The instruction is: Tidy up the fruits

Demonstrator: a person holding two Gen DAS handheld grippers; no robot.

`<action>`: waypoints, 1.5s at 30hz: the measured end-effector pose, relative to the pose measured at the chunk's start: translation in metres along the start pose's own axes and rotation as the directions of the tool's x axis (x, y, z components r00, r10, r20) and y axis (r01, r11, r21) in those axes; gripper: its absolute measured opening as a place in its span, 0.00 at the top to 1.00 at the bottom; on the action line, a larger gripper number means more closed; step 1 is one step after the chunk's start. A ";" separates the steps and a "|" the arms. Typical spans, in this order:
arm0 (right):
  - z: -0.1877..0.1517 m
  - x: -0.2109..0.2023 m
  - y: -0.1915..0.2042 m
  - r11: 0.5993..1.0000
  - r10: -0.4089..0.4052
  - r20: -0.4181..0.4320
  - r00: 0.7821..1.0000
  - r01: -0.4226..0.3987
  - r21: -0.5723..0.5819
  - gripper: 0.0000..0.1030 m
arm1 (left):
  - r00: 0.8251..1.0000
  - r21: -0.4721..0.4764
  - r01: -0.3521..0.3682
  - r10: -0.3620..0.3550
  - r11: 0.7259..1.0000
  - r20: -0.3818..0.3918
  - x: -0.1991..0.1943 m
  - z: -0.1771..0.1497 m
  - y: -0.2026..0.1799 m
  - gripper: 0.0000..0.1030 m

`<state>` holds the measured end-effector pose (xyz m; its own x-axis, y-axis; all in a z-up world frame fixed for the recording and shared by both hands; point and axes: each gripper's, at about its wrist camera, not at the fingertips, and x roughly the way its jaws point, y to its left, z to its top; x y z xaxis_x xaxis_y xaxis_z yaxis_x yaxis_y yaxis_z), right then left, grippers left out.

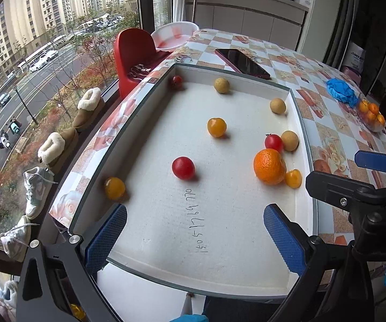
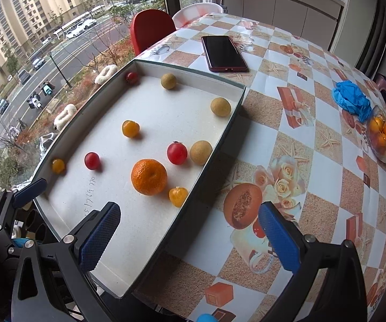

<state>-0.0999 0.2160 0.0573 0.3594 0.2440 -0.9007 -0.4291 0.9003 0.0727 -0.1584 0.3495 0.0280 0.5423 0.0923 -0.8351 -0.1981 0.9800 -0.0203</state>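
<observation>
A shallow white tray (image 1: 144,139) (image 2: 166,102) lies on the table and holds loose fruit. A big orange mandarin (image 1: 270,166) (image 2: 149,177) sits near its right wall, with a small yellow fruit (image 1: 293,178) (image 2: 178,196) touching it. Behind them are a red tomato (image 1: 273,142) (image 2: 177,153) and a brown longan (image 1: 290,141) (image 2: 201,152). Another red tomato (image 1: 183,168) and a yellow one (image 1: 216,127) lie mid-tray. My left gripper (image 1: 194,212) hangs open above the tray's near end, holding nothing. My right gripper (image 2: 189,209) is open over the tray's right wall, also holding nothing.
A glass bowl of oranges (image 1: 371,115) (image 2: 383,136) stands at the table's right edge beside a crumpled blue glove (image 2: 351,99). A dark phone (image 1: 242,63) (image 2: 223,53) lies behind the tray. A red chair (image 2: 151,29) and a window are on the left.
</observation>
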 end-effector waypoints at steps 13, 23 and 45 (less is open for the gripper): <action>-0.007 0.021 0.003 0.999 -0.051 -0.063 0.997 0.050 -0.014 0.00 | 0.998 0.000 -0.038 0.038 0.999 -0.046 0.010 -0.007 0.000 0.00; -0.010 0.034 -0.011 0.993 -0.116 -0.113 0.987 0.117 0.002 0.00 | 0.997 0.012 -0.050 0.051 0.999 -0.061 0.016 -0.009 0.000 0.00; -0.003 0.021 -0.009 0.995 -0.098 -0.061 0.993 0.098 0.005 0.00 | 0.997 0.014 -0.046 0.047 0.999 -0.067 0.018 -0.009 -0.002 0.00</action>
<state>-0.0914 0.2120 0.0368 0.3485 0.1322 -0.9279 -0.3873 0.9218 -0.0141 -0.1555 0.3476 0.0084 0.4766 0.1261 -0.8700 -0.2116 0.9770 0.0257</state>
